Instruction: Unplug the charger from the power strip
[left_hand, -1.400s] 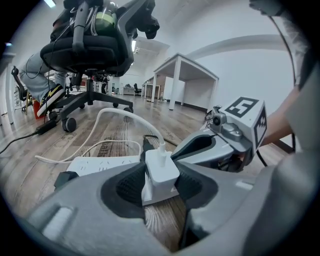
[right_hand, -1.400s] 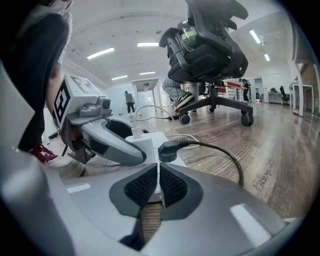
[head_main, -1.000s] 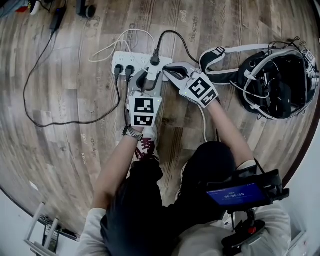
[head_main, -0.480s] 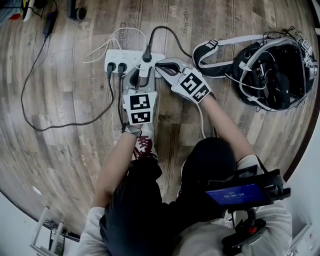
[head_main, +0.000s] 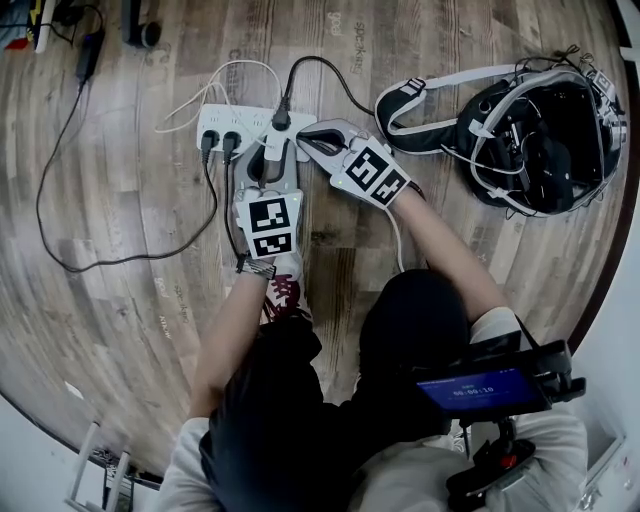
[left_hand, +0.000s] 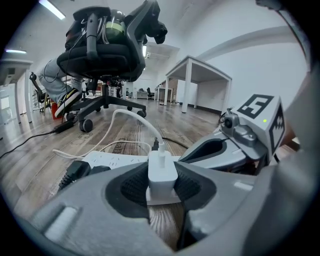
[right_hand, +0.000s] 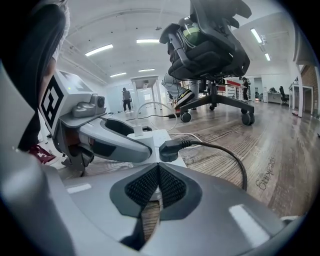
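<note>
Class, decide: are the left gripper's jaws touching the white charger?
Touching. The left gripper view shows the left gripper, whose jaws have just been closing, pressing both sides of the white charger between them.

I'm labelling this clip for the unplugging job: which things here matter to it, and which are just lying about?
In the job: white charger; power strip; left gripper, jaws just closed onto the charger; right gripper, shut, beside the strip.
Lying about: black plugs; headgear with straps; office chair.

wood floor (head_main: 120, 300): power strip (head_main: 222, 118), black cable (head_main: 60, 235), strapped headgear (head_main: 545, 150).
</note>
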